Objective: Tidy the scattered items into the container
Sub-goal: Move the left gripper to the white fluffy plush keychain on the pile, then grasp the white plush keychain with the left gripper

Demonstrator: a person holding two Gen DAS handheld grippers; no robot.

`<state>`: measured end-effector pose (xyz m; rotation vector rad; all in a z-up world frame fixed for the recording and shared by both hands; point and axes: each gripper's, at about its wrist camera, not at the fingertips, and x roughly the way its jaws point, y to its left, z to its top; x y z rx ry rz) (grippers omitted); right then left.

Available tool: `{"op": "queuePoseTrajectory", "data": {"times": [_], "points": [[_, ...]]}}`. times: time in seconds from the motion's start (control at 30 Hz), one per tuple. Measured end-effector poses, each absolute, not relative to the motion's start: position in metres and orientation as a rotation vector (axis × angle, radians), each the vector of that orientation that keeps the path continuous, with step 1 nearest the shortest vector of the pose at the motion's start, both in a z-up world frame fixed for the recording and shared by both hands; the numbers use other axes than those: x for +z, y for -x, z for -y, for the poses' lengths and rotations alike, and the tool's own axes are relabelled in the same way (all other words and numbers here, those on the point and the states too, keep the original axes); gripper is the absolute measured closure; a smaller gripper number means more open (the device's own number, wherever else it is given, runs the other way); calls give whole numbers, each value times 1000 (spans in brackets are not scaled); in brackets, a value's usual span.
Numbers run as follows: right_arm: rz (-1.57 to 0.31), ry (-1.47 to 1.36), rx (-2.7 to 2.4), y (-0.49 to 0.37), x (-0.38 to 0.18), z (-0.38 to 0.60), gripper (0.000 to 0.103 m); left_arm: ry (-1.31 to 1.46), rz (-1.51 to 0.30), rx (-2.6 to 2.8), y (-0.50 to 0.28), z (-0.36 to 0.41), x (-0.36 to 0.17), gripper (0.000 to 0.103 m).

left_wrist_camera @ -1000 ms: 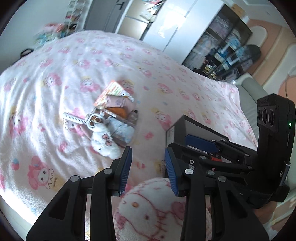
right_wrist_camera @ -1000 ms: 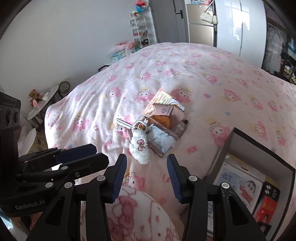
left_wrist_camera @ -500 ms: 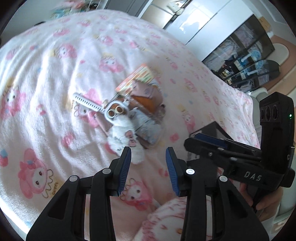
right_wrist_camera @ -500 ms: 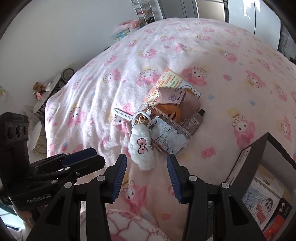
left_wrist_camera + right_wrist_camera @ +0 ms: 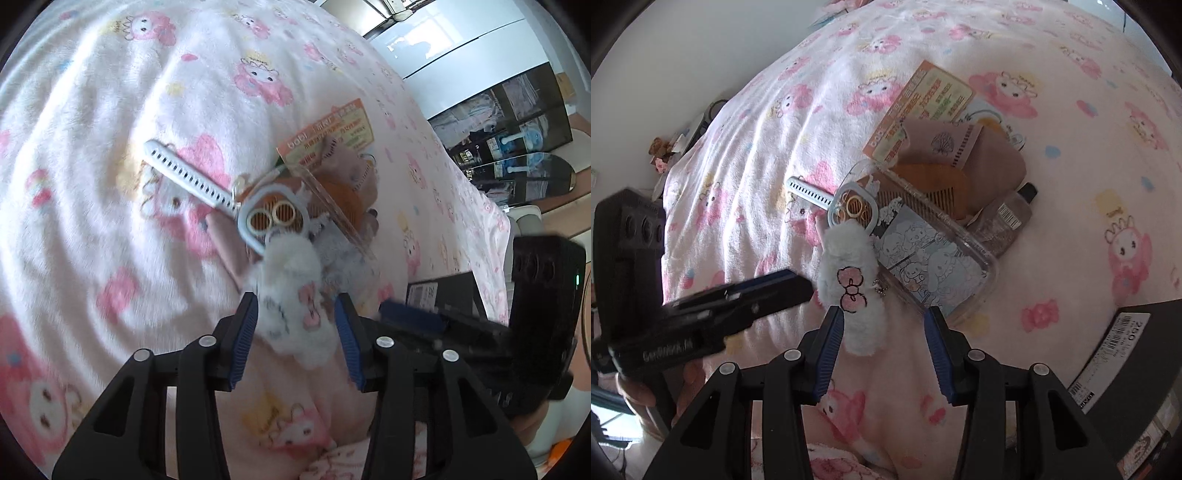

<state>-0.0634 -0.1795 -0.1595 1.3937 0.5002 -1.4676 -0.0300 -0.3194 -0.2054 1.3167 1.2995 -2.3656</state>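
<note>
Two grippers over one heap on the bed (image 5: 92, 122). Left gripper (image 5: 295, 332): jaws just widened, straddling the white plush charm (image 5: 291, 295), not yet clenched. Right gripper (image 5: 882, 350): parted, empty, near the same charm. Black container (image 5: 1137, 332): near right. Risk: the charm's chain looks tied to the blue-framed mirror (image 5: 855, 210) and ventilated white handle (image 5: 188, 173), so lifting may drag both and spill the clear case (image 5: 934, 266).
</note>
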Motion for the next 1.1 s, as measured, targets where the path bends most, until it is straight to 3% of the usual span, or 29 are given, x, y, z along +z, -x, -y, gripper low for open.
{"op": "queuePoseTrajectory", "data": {"times": [0.2,0.3,0.47,0.7,0.8,1.1], "points": [[-579,-1418,-1400,54,-178,189,62,-1370,-1401,-2323,56,330,-232,48],[-624,-1409,-1350,48,-184,196,62,-1400,-1414,-2277,58,329,-242,58],[-616,-1471,-1279,49,-197,199,62,-1343,-1446,-2226,42,328,-238,65],[-628,-1453,-1370,53,-193,195,62,-1259,-1652,-2055,-4,330,-232,65],[-676,-1413,-1543,61,-188,189,62,-1254,-1662,-2063,-16,333,-232,65],[-449,-1534,-1326,71,-200,180,62,-1219,-1558,-2168,-15,352,-229,56]]}}
